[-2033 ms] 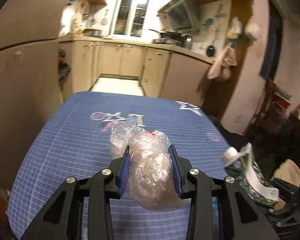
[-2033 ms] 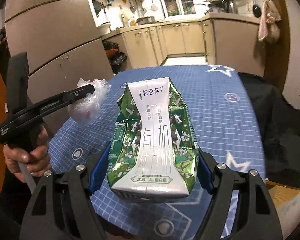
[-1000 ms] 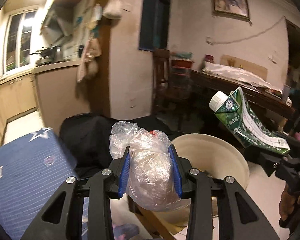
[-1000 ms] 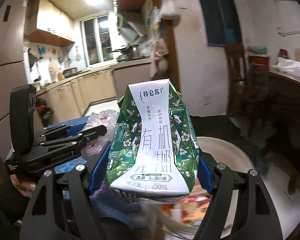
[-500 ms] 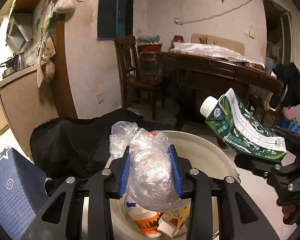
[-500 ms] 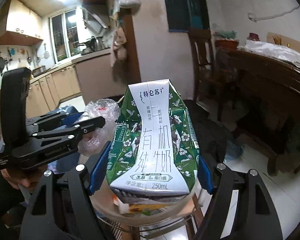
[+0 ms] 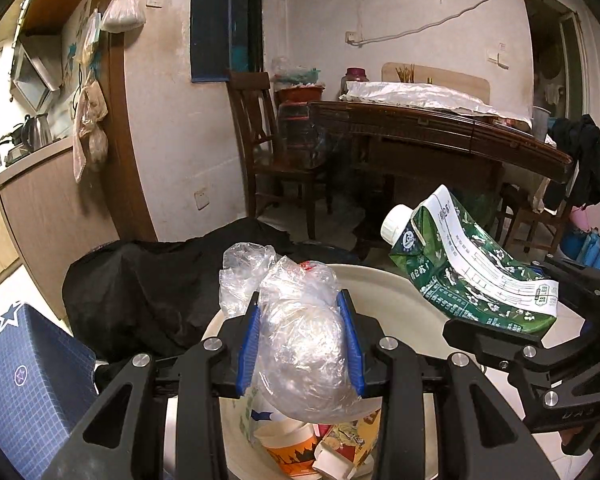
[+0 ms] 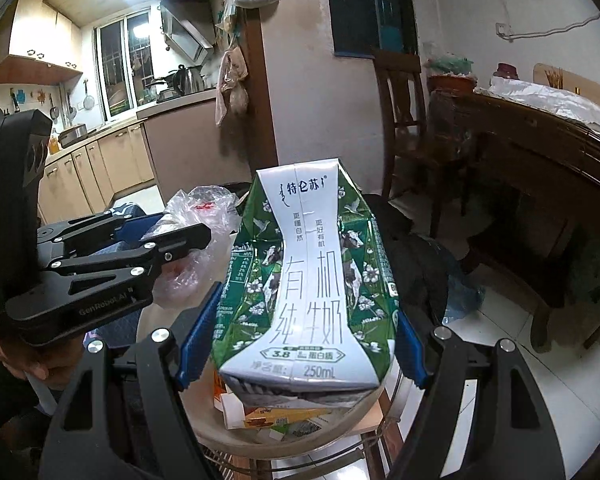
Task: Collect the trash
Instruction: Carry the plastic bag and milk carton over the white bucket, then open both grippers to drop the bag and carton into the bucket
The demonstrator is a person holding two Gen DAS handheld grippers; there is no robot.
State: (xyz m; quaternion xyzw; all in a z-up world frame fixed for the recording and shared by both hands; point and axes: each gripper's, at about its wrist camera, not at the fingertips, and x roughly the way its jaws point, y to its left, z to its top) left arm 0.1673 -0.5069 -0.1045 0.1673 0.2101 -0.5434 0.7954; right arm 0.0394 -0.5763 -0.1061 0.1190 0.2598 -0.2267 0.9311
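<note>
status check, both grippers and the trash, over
Left gripper shut on plastic bag. Right gripper shut on milk carton. Both over the bin, nothing in the way.

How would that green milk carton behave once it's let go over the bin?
The carton looks dented and pinched at the waist, so it is probably empty and light. It should drop flat into the bin rather than roll, since its sides are flat.
</note>
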